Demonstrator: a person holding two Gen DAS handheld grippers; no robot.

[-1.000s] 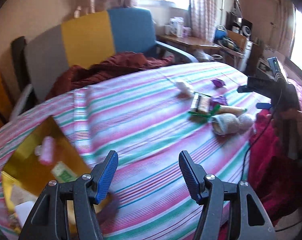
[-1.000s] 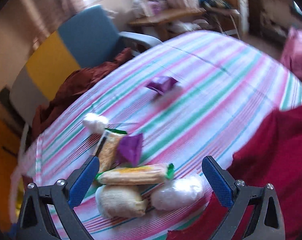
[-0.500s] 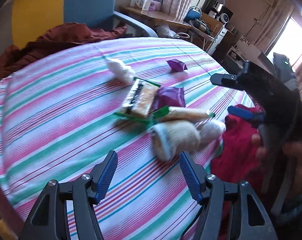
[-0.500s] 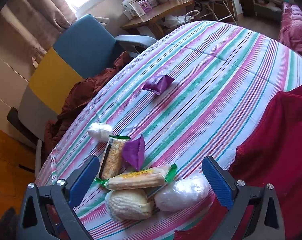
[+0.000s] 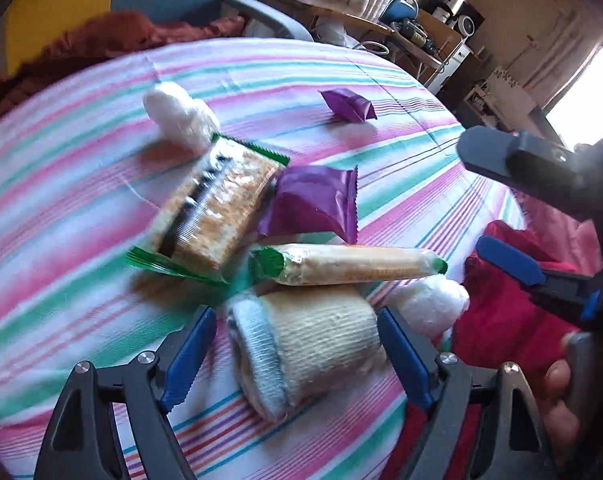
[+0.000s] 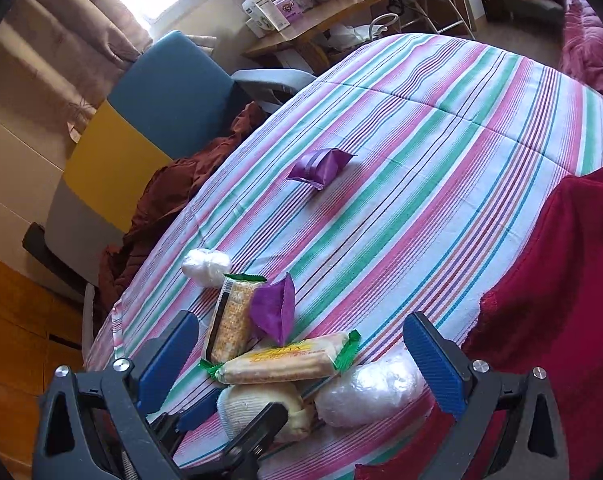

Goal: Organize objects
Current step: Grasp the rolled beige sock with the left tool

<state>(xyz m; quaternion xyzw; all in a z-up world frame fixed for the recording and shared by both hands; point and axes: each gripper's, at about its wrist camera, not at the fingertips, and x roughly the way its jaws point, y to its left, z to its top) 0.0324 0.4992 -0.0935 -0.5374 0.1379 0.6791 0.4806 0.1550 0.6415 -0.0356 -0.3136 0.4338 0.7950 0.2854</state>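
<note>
Straddling a cream ribbed fabric roll with a pale blue end (image 5: 309, 344), the left gripper (image 5: 295, 354) has just been spreading its jaws; the blue pads flank the roll without pressing it. Just beyond lie a long green-ended cracker pack (image 5: 349, 266), a crumpled purple wrapper (image 5: 313, 200) and a flat green-edged biscuit pack (image 5: 217, 204) on the striped tablecloth (image 5: 81, 184). Further off, the right gripper (image 6: 301, 360) hangs released above the same pile, beside a white plastic-wrapped bundle (image 6: 369, 392).

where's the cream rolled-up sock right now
In the left wrist view the cream rolled sock lies low and central on the striped tablecloth, between the left gripper's open jaws, just below the long cracker pack.
</note>
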